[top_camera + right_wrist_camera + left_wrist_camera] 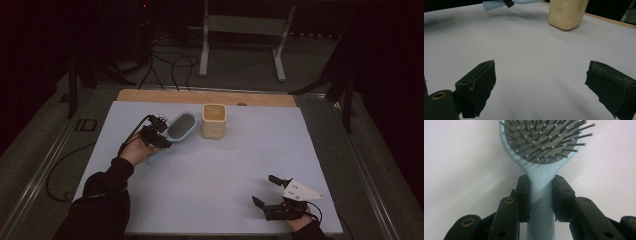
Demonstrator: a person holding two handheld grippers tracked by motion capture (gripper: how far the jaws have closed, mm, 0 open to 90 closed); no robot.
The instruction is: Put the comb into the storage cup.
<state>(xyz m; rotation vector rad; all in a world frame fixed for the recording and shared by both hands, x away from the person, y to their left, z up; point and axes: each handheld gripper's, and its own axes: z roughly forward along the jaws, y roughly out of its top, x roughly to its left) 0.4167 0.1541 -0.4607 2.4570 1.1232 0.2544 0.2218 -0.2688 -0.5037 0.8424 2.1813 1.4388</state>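
High view: left gripper [161, 131] over the far left part of the pale blue-grey table mat [215, 190], clamped on the handle of a light blue plastic paddle hairbrush with a grey bristle pad [179, 127]. Brush head pointing away and to the right, bristles up, just beside a cream-coloured square plastic cup [214, 121] standing upright near the mat's far edge; brush and cup close, contact not discernible. Strip of bare wooden tabletop [150, 96] beyond the mat. Right gripper [266, 191] low over the near right corner of the mat, well apart from brush and cup, grey three-cornered plate on top.

Left gripper view: both black pads [524, 195] pressed against the sides of the hairbrush [541, 187] neck, just below the head; jaws narrow, holding the handle between them. Bristles with rounded tips fanning toward the top edge, pale mat behind.

Right gripper view: jaws wide apart, nothing between them, black pads [481, 85] standing over bare mat [536, 65]. Farther off, cup [567, 13] upright on the mat, and the end of the light blue handle [492, 5] clear of the surface at the top edge, a dark shadow on the mat beneath it.
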